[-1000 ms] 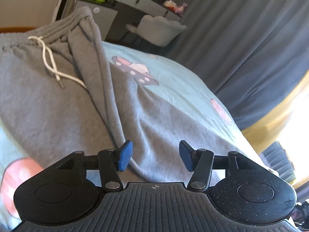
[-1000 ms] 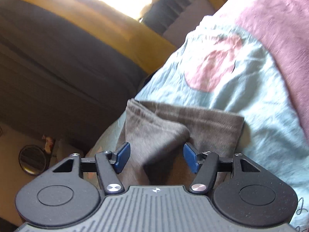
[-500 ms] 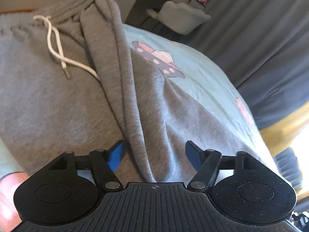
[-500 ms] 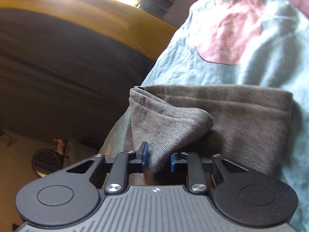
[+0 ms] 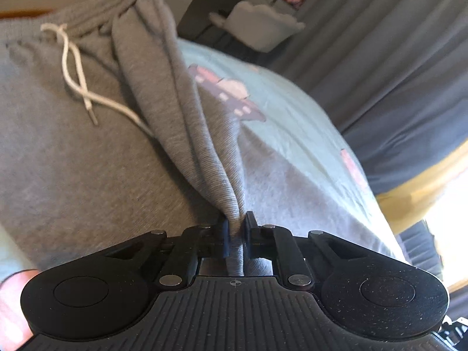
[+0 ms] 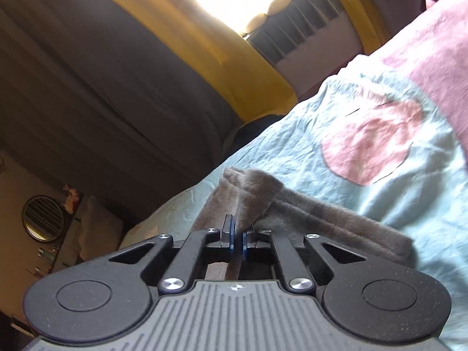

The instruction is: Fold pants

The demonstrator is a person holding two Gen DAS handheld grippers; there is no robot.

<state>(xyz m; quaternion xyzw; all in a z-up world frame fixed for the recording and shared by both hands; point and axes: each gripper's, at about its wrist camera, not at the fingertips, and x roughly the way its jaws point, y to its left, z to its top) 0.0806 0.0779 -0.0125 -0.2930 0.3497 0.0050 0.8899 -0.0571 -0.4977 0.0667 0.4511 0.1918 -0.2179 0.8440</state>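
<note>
Across the left half of the left wrist view, the gray pants (image 5: 73,161) lie spread on a light blue bedsheet (image 5: 292,122). Their elastic waistband (image 5: 96,14) sits at the upper left of the frame, and a white drawstring (image 5: 76,67) trails down from it over the cloth. A raised ridge of fabric runs from the waistband down through the middle of the frame to the left gripper (image 5: 235,234) at lower center, whose jaws are clenched on that ridge, the cloth pinched between the two pads. Right of the ridge, more gray cloth slopes over the sheet, which carries a mushroom print (image 5: 228,96) at center. Farther right, a dark gray curtain (image 5: 395,58) fills the upper right, with a white chair (image 5: 257,26) at top center.

On the right wrist view, a round mirror (image 6: 44,219) hangs at the lower left, with another dark curtain (image 6: 102,87) above it. At lower center the right gripper (image 6: 237,241) is clamped on a pants leg cuff (image 6: 248,193), the fabric rising in a peak between the closed jaws. The rest of that leg end lies flat on the sheet toward the right. A pink round print (image 6: 371,143) marks the sheet at center right, and a pink blanket (image 6: 433,58) occupies the upper right corner.
</note>
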